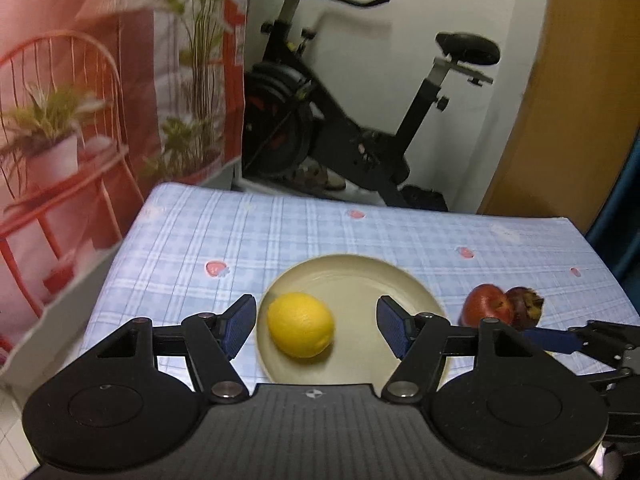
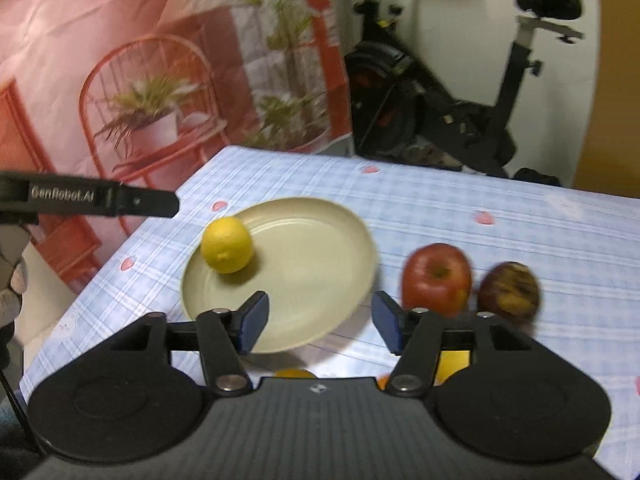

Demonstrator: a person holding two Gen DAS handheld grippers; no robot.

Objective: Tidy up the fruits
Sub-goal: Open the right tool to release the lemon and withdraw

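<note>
Left claw (image 1: 316, 326) open | right claw (image 2: 320, 322) open | left claw marked "GenRobot.AI"

The left gripper (image 1: 316, 330) is hovering over a cream plate (image 1: 372, 280), its jaws standing apart with nothing pressed between them. A lemon (image 1: 301, 325) is lying on the plate's left half, seen between the blue pads (image 1: 239, 326) without touching them. The plate is sitting on a blue checked cloth (image 1: 248, 240). To the right an apple (image 1: 485, 305) is touching a darker fruit (image 1: 527, 306). The right gripper (image 1: 576, 340) is reaching in just beside them. An exercise bike (image 1: 352, 120) is standing behind.
</note>
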